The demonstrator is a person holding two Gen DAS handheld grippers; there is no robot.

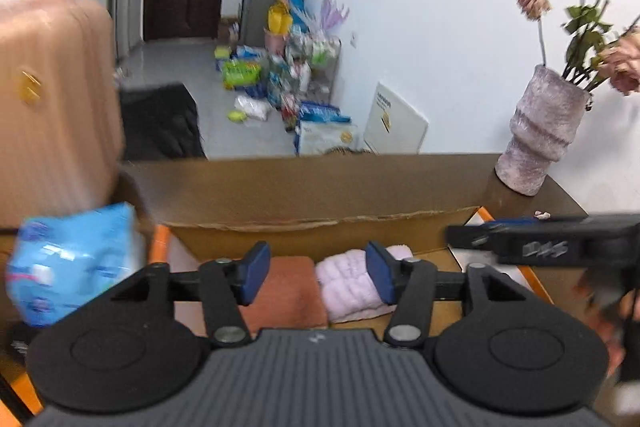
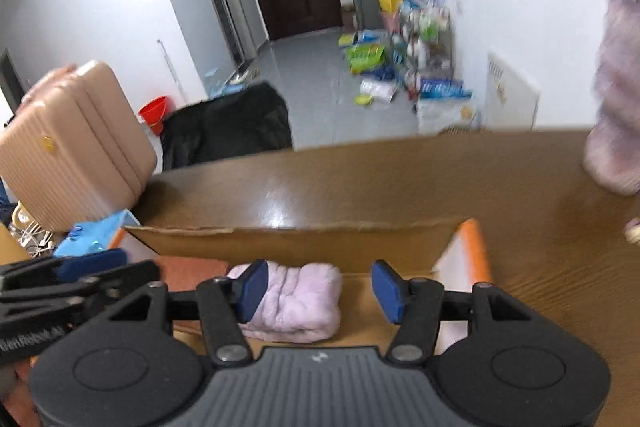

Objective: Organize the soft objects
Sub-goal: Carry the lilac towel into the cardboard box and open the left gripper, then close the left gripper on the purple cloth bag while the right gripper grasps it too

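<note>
An open cardboard box [image 1: 320, 215] with orange flaps stands on the wooden table. Inside lie a folded terracotta towel [image 1: 288, 291] and a rolled lilac fluffy cloth [image 1: 348, 283]. My left gripper [image 1: 318, 273] hovers open and empty above them. My right gripper [image 2: 318, 291] is open and empty over the same box [image 2: 304, 243], with the lilac cloth [image 2: 296, 303] under its left finger and the terracotta towel [image 2: 188, 275] to the left. The other gripper shows at the right edge of the left wrist view [image 1: 540, 243] and at the left edge of the right wrist view [image 2: 72, 283].
A blue plastic pack [image 1: 72, 259] sits left of the box, beside a pink suitcase [image 2: 76, 143]. A fuzzy lilac vase [image 1: 540, 131] with dried roses stands at the table's right. A black bag [image 2: 228, 123] and scattered packages [image 2: 400, 67] lie on the floor beyond.
</note>
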